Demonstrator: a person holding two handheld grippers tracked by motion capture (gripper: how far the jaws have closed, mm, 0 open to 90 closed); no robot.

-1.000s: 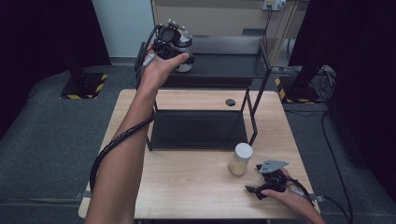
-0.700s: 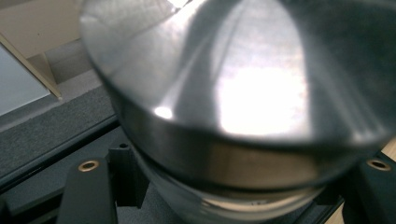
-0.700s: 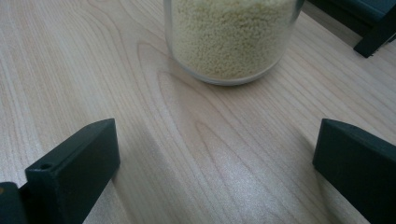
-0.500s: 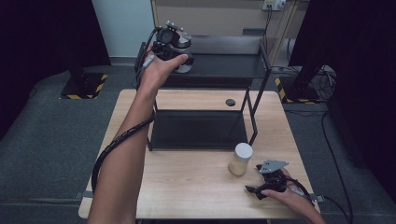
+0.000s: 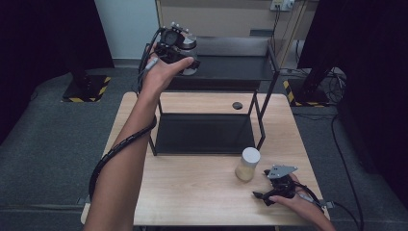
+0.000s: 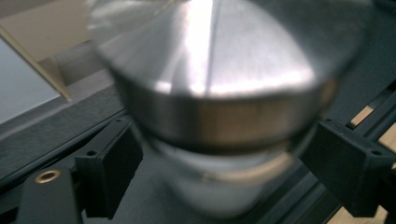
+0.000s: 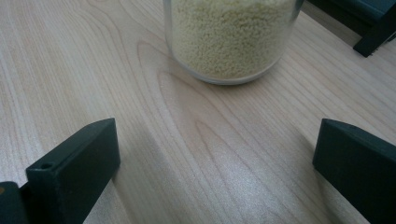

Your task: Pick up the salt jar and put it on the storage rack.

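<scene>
The left gripper (image 5: 185,54) has just spread its jaws off the metal-lidded jar (image 6: 210,93), which looks set down on the rack's top shelf (image 5: 240,67), while the right gripper (image 5: 269,192) waits spread beside the grain jar (image 5: 248,164) on the bench (image 5: 192,192).

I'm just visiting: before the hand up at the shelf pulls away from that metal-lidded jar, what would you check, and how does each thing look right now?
1. Left gripper jaws have just been opening and stand clear of the jar on both sides: ok.
2. Jar resting on the top shelf: cannot tell, the hand covers its base.
3. Jar upright: ok.
4. Right gripper open, apart from the grain jar: ok.
5. Grain jar upright on the table: ok.
</scene>
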